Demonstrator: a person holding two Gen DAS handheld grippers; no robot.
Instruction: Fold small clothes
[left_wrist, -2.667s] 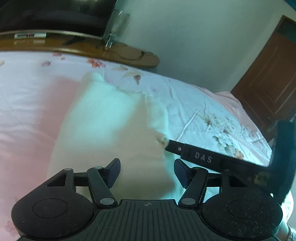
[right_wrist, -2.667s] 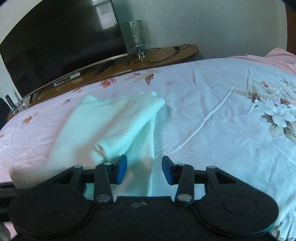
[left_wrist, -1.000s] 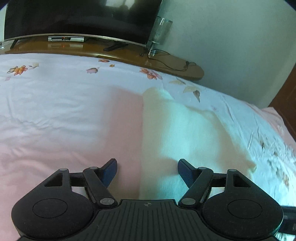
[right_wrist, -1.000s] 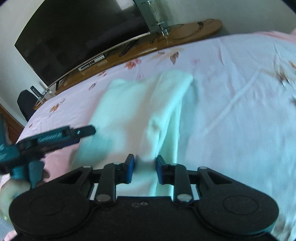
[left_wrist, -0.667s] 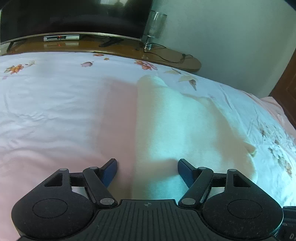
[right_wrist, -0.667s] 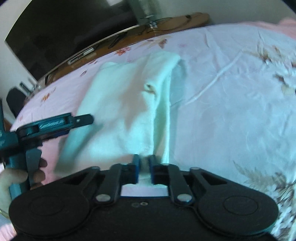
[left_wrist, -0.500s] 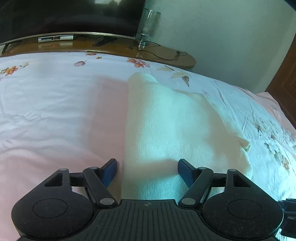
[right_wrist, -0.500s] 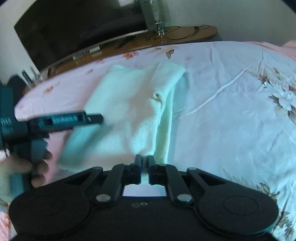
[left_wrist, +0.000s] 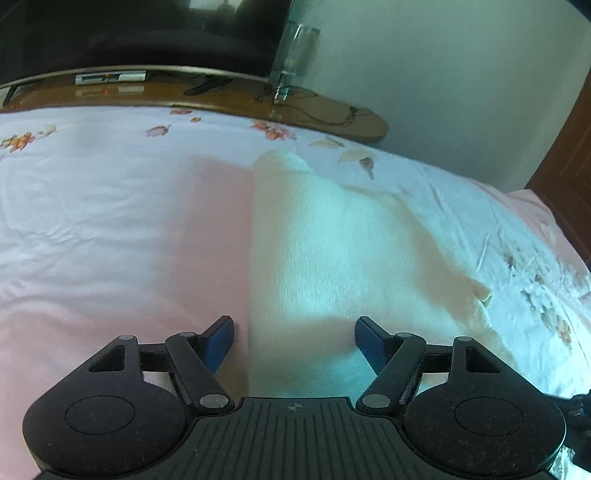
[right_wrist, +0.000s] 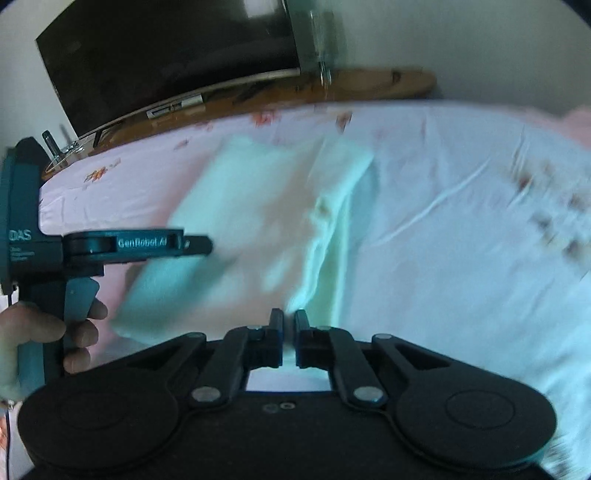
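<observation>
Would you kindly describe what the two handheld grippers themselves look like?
Both are black, with round speckled pivot discs and linked arms ending in blue-padded fingers. The left claw has a ribbed base. Seen from the right claw, the left's teal handle reads "DAS", its bar "GenRobot.AI".

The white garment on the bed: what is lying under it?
Around the garment, only the floral bedsheet shows, so it rests on that. Whatever lies directly beneath is covered. The right hand-held gripper pinches its near edge; the left is open over it.

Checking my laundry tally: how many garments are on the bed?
1: a white knit garment mid-bed, its near edge pinched by the right gripper; the left gripper is open over its near-left corner. Folds might hide more.
</observation>
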